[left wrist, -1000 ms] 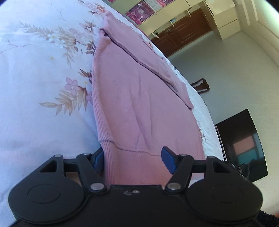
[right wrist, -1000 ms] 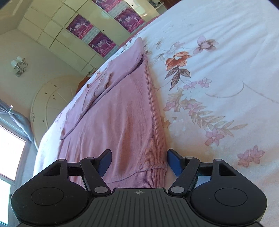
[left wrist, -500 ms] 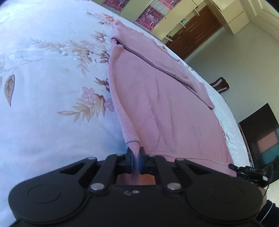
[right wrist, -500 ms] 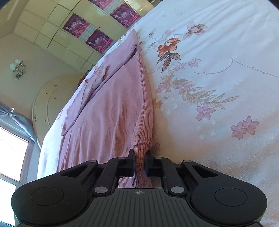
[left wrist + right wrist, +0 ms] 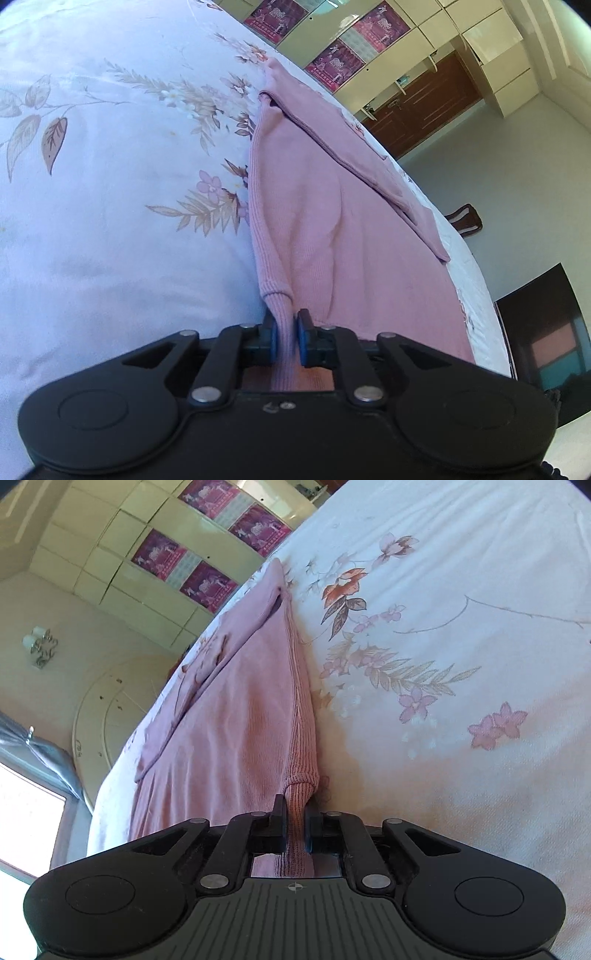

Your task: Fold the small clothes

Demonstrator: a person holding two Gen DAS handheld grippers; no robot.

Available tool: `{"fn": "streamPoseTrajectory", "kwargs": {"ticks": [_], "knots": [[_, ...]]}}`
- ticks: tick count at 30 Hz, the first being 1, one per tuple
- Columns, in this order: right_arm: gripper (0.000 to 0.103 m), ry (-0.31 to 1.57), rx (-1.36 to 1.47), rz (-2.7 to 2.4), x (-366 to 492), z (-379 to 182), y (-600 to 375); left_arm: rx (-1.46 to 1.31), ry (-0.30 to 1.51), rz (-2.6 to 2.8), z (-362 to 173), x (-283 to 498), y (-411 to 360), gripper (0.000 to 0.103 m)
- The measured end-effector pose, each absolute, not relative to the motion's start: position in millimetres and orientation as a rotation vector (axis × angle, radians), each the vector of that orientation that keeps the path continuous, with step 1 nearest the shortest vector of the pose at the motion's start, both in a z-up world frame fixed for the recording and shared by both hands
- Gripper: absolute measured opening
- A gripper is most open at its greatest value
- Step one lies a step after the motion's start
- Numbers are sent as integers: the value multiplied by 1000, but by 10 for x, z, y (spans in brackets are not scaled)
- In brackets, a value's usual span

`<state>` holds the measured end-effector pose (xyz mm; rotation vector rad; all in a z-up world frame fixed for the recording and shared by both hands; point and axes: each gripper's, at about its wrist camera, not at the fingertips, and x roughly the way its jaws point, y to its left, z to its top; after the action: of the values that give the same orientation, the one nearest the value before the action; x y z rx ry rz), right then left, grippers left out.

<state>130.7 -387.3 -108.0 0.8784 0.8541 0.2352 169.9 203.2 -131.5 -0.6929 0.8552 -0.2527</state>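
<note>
A pink knitted sweater [image 5: 332, 229] lies lengthwise on a white floral bedsheet [image 5: 110, 184], with a sleeve folded across its far part. My left gripper [image 5: 284, 332] is shut on the ribbed hem at the sweater's left near corner. The sweater also shows in the right wrist view [image 5: 236, 720]. My right gripper [image 5: 295, 812] is shut on the ribbed hem at the right near corner. Both corners are lifted a little off the floral bedsheet [image 5: 443, 646].
The bed's edge [image 5: 469, 280] runs along the sweater's right side in the left wrist view, with floor, a dark screen [image 5: 546, 332] and wooden cabinets [image 5: 424, 107] beyond. In the right wrist view a round headboard [image 5: 110, 709] and a bright window [image 5: 26, 823] lie left.
Both grippers went from open around the hem to shut on it. They have since lifted the two hem corners slightly, and the fabric is pulled taut into ridges.
</note>
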Motion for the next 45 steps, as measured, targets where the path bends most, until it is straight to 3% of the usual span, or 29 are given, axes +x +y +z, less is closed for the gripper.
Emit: {"fn": "streamPoseTrajectory", "kwargs": {"ticks": [3,7,10,12,16,23,34,45], "knots": [[12,868,910,255,1323,-1120,-3909,-718,854,-248,-1321,1726,2023,18],[11,884,886,259,1392,-1077,-3894,-701,826,-218,-1282,1715,1991,4],[7,793,894,293,1324,-955,-3914,-701,730,-241,-1147,1623,1984,4],[7,729,905,321,1259,-879,-3964,-674,804,-208,-1243,1669,1965,4],[7,882,781,275,1384,-999,-3837,-730,808,-194,-1308,1672,2012,4],[7,749,913,290,1476,-712,-3883,-866,671,-226,-1031,1817,2080,4],[7,599,946,282,2899,-97,-3776,-886,550,-224,-531,3379,1957,4],[7,710,983,258,4905,-599,-3815,-753,657,-146,-802,5085,1878,4]]}}
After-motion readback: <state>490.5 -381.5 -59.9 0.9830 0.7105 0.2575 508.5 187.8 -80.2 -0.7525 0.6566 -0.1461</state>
